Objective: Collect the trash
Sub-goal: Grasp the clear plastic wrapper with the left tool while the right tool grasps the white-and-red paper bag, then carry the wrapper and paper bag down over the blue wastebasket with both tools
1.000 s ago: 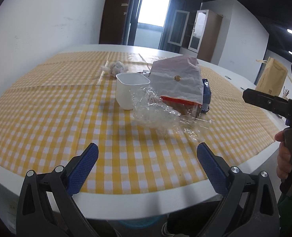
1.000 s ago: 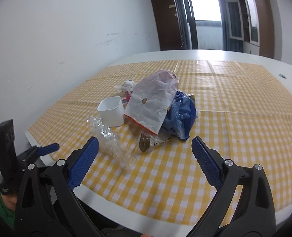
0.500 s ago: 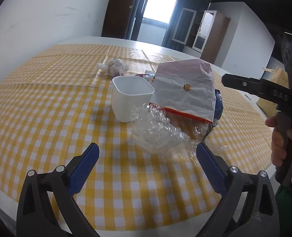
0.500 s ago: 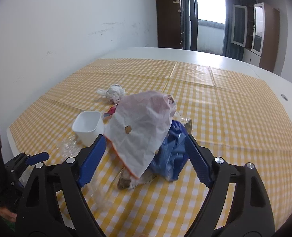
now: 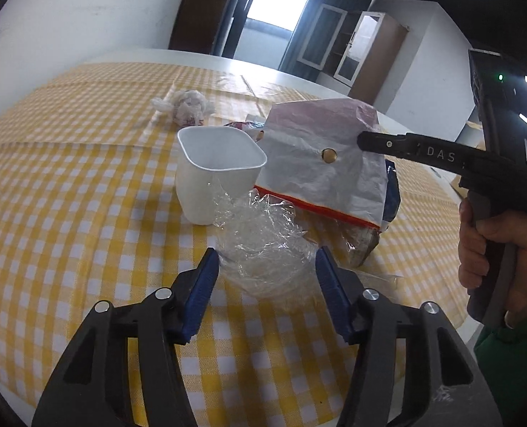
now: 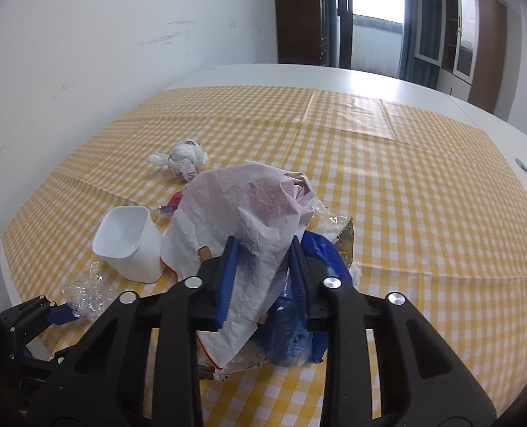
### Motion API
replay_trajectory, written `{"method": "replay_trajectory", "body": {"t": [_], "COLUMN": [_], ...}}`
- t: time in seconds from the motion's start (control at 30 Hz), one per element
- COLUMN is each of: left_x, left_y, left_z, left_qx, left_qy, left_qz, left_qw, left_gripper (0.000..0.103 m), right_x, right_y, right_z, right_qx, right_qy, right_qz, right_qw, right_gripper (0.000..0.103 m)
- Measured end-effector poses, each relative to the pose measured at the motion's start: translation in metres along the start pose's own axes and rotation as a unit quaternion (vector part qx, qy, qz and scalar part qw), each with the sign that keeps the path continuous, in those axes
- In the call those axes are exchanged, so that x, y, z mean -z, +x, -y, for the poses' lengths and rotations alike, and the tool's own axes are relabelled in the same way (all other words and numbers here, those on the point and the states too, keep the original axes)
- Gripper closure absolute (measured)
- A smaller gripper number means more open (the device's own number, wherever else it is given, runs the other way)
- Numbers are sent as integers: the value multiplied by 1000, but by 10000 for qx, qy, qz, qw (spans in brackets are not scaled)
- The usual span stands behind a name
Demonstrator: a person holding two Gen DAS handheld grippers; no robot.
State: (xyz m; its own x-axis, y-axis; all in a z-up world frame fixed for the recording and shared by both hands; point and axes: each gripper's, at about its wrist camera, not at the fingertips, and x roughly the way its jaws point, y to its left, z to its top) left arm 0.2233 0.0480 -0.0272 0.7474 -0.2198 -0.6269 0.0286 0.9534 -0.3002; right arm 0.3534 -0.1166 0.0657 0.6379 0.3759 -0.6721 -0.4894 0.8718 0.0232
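Both grippers have pushed in from the bench edge to the trash pile, and both have just been closing. Right gripper (image 6: 261,249) has narrowed hard onto the white paper bag (image 6: 242,213), blue pads pinching a crumpled fold between them; looks like it holds the bag. Left gripper (image 5: 265,263) is abt half wide, the clear plastic wrap (image 5: 263,245) sitting between its pads; pads look right at the wrap's sides, but can't tell if they press it yet, so I call it not gripped.

Progress: early. Nothing collected so far as seen, and no bin in view. The pile sits mid-cloth. In the right wrist view the white cup (image 6: 128,245) stands upright at 9 o'clock of the bag, just beside it; the blue bag (image 6: 299,320) is tucked under at 4 o'clock with a foil wrapper (image 6: 342,227) at 3; the knotted plastic bundle (image 6: 187,160) lies apart at 11. All still to go.

Room: checked cloth (image 6: 423,195) is bare to the right and far side, lots of space to lift and swing there. Wall hugs the left. Bench (image 6: 299,74) near edge is close under both grippers. A hand (image 5: 484,245) at 3 o'clock in the left view crowds that side.
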Motion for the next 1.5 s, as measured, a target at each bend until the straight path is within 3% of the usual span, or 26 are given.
{"method": "replay_trajectory", "body": {"t": [0.1, 0.33, 0.53, 0.9, 1.27, 1.5], "left_x": [2, 5, 19, 69, 137, 175], "left_y": [-2, -43, -78, -147, -189, -186], "left_z": [1, 0, 0, 6, 13, 13], "left_qx": [11, -53, -38, -6, 68, -9], "left_qy": [7, -47, -70, 216, 513, 774], "left_qz": [46, 618, 812, 1097, 847, 555], "left_qw": [10000, 9981, 9967, 9937, 9951, 9955], "left_gripper": [56, 60, 60, 60, 59, 59], "right_x": [1, 3, 15, 92, 187, 247], "right_y": [-5, -47, -92, -173, -226, -233], "right_z": [-3, -16, -27, -44, -71, -88], "right_qx": [-13, -40, -66, -346, -231, -295], "right_qy": [-23, -104, -91, 17, -183, -277], "right_qz": [106, 626, 980, 1419, 1471, 1132], "right_qw": [9999, 9980, 9951, 9893, 9887, 9927], "right_gripper": [91, 93, 93, 93, 93, 93]}}
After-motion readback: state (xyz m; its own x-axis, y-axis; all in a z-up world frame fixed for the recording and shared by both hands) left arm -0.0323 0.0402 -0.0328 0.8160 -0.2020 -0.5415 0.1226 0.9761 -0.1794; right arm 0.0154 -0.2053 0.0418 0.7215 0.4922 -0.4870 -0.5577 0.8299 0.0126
